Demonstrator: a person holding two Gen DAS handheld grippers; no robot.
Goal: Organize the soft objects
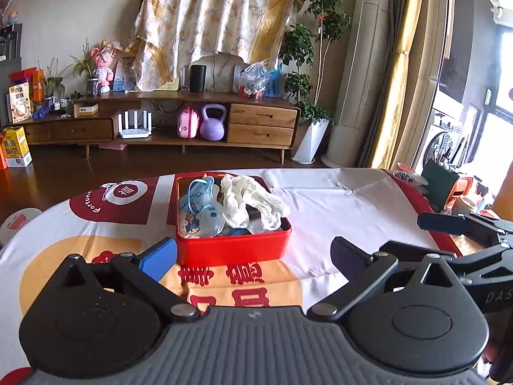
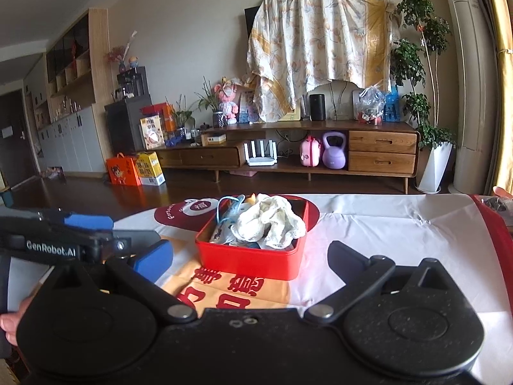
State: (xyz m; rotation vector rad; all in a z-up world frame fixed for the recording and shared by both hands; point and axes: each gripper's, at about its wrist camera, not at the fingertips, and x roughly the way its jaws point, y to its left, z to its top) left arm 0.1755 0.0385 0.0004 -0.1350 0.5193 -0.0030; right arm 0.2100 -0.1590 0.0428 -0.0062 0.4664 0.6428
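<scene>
With both jaws spread and empty, the left tool (image 1: 253, 255) and right tool (image 2: 250, 256) face the red tin (image 1: 232, 250) just ahead on the worktop (image 1: 336, 211). White socks (image 1: 253, 203) and a blue mask (image 1: 200, 208) lie heaped inside, evidently gathered for storage.

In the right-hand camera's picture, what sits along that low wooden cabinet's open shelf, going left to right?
White router → pink case → purple kettlebell → two wooden drawers.
</scene>
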